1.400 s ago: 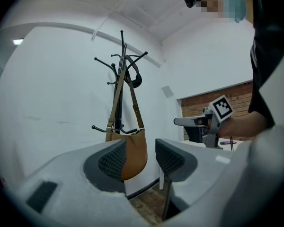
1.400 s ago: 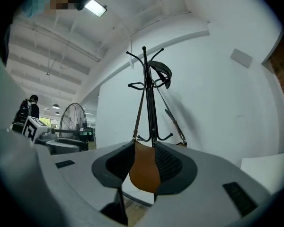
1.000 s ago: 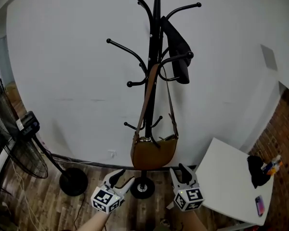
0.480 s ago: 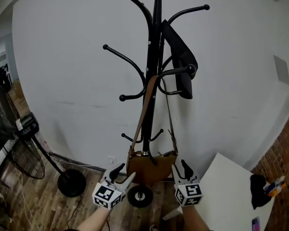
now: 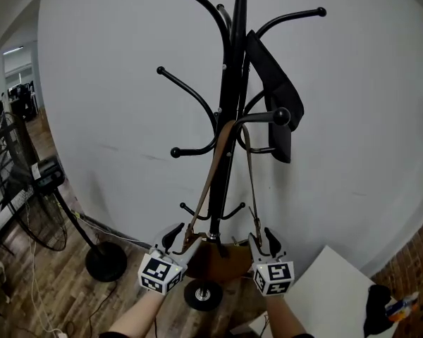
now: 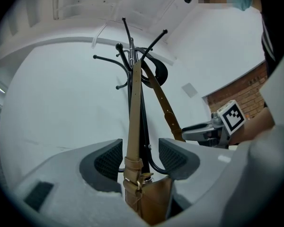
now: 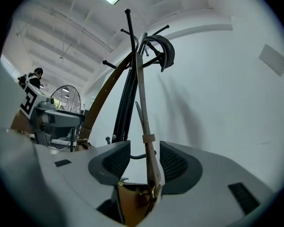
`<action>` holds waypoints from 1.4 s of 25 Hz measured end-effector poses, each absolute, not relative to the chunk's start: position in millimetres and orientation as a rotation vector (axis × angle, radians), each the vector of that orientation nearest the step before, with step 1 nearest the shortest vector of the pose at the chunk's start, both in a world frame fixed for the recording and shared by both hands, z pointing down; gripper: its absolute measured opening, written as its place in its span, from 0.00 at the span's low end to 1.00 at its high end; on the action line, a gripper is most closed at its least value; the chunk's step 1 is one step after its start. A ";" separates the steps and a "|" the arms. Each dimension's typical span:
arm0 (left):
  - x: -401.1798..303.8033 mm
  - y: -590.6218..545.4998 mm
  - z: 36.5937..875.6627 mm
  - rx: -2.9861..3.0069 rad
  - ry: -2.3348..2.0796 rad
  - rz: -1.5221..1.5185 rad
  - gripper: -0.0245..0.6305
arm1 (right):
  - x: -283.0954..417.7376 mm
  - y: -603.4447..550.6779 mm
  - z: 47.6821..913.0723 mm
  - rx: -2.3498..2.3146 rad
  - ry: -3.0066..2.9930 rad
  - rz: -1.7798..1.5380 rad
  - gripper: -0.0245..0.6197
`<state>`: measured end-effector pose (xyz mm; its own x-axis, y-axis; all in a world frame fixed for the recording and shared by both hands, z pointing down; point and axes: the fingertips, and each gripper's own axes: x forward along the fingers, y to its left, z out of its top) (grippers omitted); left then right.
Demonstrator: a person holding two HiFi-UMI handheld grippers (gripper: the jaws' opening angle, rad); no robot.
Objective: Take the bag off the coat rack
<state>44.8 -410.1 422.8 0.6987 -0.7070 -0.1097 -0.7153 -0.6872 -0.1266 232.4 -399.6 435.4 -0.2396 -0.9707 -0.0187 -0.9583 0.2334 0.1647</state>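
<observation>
From the head view, a tall black metal coat rack point(image 5: 229, 118) with curved knobbed hooks stands against a white wall point(image 5: 106, 83). A tan leather shoulder bag point(image 5: 215, 260) hangs low on it, its long brown strap point(image 5: 210, 174) looped over a hook about halfway up the pole. A dark limp cloth item point(image 5: 276, 94) hangs from a higher hook on the right. The left tool point(image 5: 181, 238) and the right tool point(image 5: 261, 239) are raised at the bag's two upper corners, one on each side of it. A black pedestal fan point(image 5: 28, 210) stands on the wooden floor point(image 5: 56, 294) at the left, and the corner of a white table point(image 5: 328, 284) shows at the lower right.

In the left gripper view, the left tool's jaws are opening. The strap's buckled end rises between the two ribbed pads, close to the left one, and neither pad presses on it. The bag's body sits just below the pads, and the right tool shows beyond it at the right.

In the right gripper view, the right tool's jaws are opening too. The strap's other end stands between the pads without being clamped, and the bag's zipped top lies just beneath. The left tool shows at the left, with the fan behind it.
</observation>
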 end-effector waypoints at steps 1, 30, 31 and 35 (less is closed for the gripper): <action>46.3 -413.9 420.9 -2.739 1.169 0.078 0.39 | 232.0 -404.4 435.6 1.868 -2.405 -0.218 0.31; 50.7 -439.1 405.8 -2.758 1.174 -0.009 0.05 | 233.7 -402.7 403.7 1.856 -2.547 -0.135 0.09; 50.0 -438.1 406.2 -2.764 1.168 -0.006 0.05 | 233.0 -401.4 403.3 1.860 -2.545 -0.134 0.09; 47.8 -435.2 404.1 -2.781 1.148 0.001 0.06 | 229.5 -393.0 401.2 1.873 -2.530 -0.143 0.09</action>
